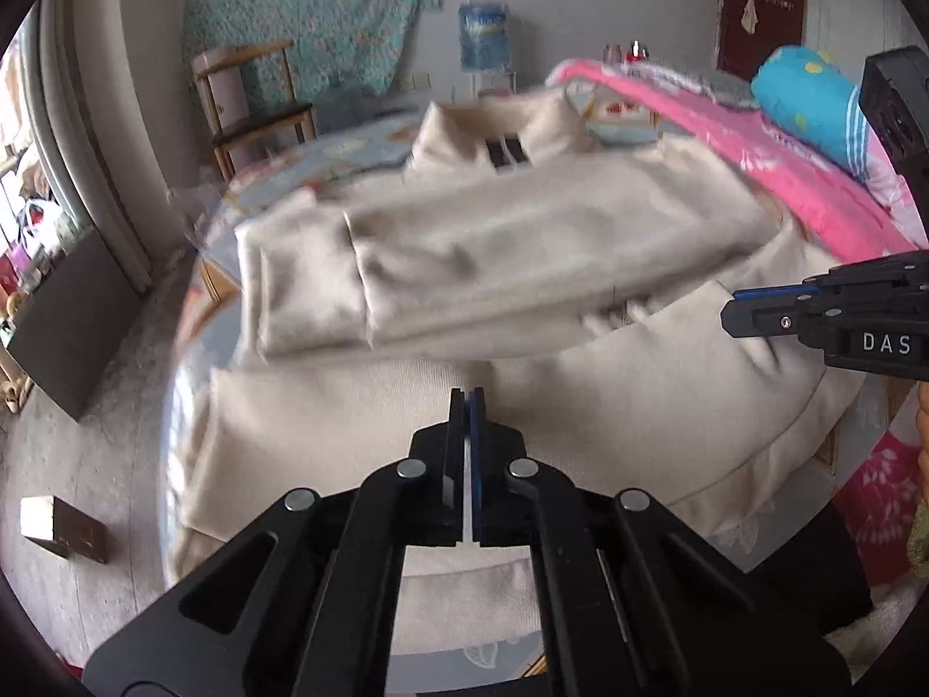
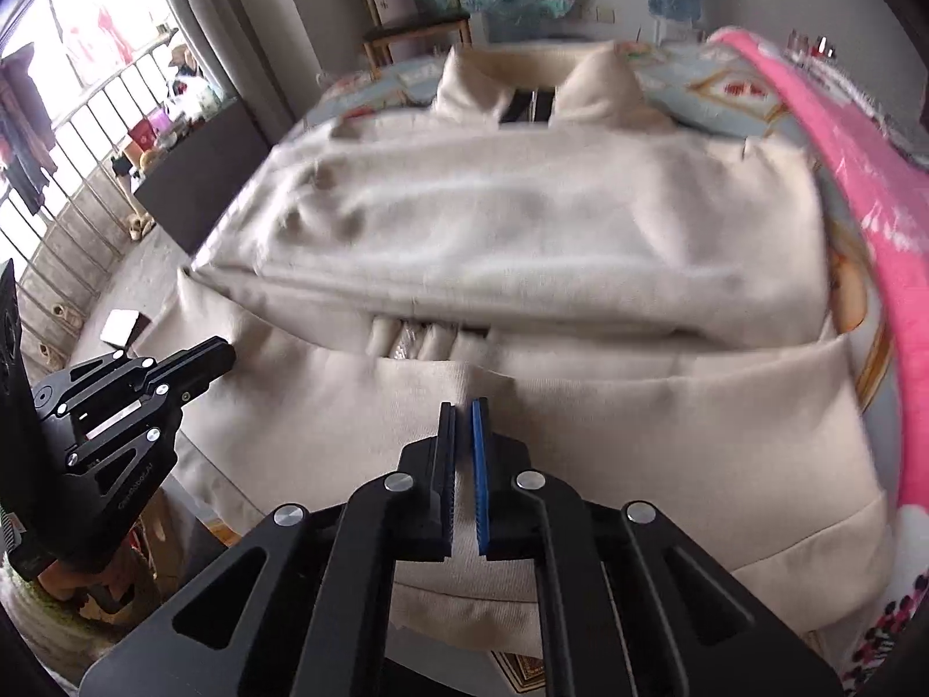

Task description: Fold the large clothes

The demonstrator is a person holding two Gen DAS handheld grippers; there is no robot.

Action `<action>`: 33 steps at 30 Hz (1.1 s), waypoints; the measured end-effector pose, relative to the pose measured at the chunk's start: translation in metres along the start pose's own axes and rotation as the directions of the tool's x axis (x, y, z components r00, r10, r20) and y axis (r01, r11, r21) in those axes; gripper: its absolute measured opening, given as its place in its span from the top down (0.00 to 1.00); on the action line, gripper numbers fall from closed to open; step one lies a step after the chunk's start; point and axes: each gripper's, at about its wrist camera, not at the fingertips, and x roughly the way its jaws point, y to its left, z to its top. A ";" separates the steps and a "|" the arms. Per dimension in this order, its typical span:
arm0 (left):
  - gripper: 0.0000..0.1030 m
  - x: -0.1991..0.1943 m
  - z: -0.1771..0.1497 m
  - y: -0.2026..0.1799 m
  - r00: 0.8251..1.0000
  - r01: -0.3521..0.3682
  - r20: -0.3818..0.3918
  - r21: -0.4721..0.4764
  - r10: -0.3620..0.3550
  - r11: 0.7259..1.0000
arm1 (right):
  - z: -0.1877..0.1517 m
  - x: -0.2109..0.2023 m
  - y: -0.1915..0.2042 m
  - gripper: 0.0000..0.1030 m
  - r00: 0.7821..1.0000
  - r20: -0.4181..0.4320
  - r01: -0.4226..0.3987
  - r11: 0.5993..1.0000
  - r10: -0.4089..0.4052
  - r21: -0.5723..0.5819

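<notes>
A large cream sweatshirt (image 1: 464, 255) lies on the bed with its sleeves folded across the chest and its collar at the far end; it also shows in the right wrist view (image 2: 522, 221). My left gripper (image 1: 467, 401) is shut and empty, above the sweatshirt's near hem. My right gripper (image 2: 463, 409) is nearly shut with a narrow gap and holds nothing, also over the lower body of the sweatshirt. The right gripper shows at the right in the left wrist view (image 1: 734, 313). The left gripper shows at the left in the right wrist view (image 2: 223, 357).
A pink blanket (image 1: 784, 162) runs along the bed's right side, with a blue pillow (image 1: 813, 99) behind it. A wooden chair (image 1: 255, 110) stands past the bed at the far left. A small box (image 1: 64, 528) lies on the floor to the left.
</notes>
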 end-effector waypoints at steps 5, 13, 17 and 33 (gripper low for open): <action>0.99 -0.001 0.019 0.009 0.998 -0.029 0.058 -0.024 0.030 0.999 | 0.014 0.009 0.003 0.95 0.998 0.042 0.037 0.999 -0.036 -0.019; 0.99 0.042 0.000 0.002 0.998 -0.056 -0.036 0.028 0.057 0.998 | 0.004 0.044 -0.019 0.95 1.000 -0.001 -0.013 0.998 0.013 0.058; 0.99 0.044 -0.001 0.001 0.998 -0.056 -0.040 0.029 0.057 0.998 | 0.004 0.006 -0.064 0.90 0.998 0.061 -0.013 0.987 0.003 0.160; 0.98 0.044 -0.003 -0.002 0.996 -0.072 -0.041 0.057 0.074 0.996 | -0.005 -0.002 -0.154 0.72 0.980 -0.004 0.195 0.966 -0.198 0.170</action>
